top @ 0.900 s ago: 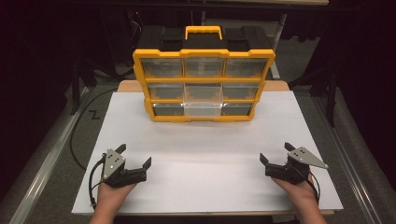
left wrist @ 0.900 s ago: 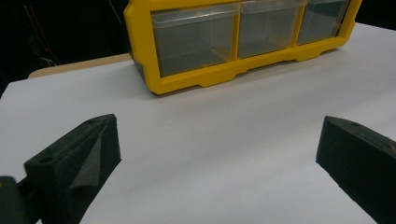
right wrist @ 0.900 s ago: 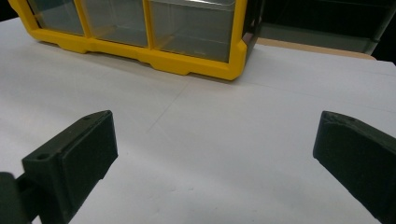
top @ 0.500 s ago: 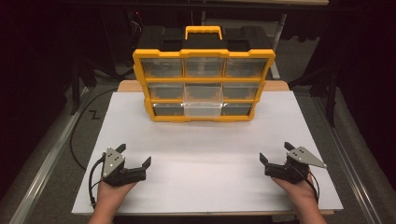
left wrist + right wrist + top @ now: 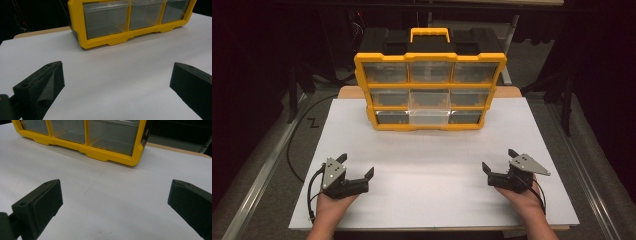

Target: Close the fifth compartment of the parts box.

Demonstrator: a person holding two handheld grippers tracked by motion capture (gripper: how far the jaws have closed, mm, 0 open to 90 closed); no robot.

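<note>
Two grippers: both rest low on the white sheet (image 5: 432, 170), at the near side of the table, well apart from each other.
Left gripper (image 5: 357, 167): held in the left hand (image 5: 329, 207); jaws spread wide, nothing between them.
Right gripper (image 5: 499, 162): held in the right hand (image 5: 527, 202); jaws also spread wide, holding nothing.
Organizer (image 5: 430, 80): a yellow-framed box with clear drawers in three rows of three, standing upright at the far middle of the sheet, with a yellow handle (image 5: 430, 34) on its black top.
Middle bottom drawer (image 5: 429, 116): from the high view it looks pulled out a little toward the person (its front is brighter than its neighbours).
High view: it alone gives the whole box, its handle, both hands and the dark floor around the table.
Left gripper view: the bottom row of drawers from close and low, and the box's left corner (image 5: 82, 42); the drawers look empty, as far as I can tell.
Right gripper view: the same row from the other side, with the right corner (image 5: 136, 160) and the wooden table edge (image 5: 175, 148) behind it.
Compared with earlier: grippers and box lie as they did 0.9 s ago; I see no shift.
Open room: wide bare sheet between the grippers and the box; each gripper is near a side edge and the near edge of the sheet.
</note>
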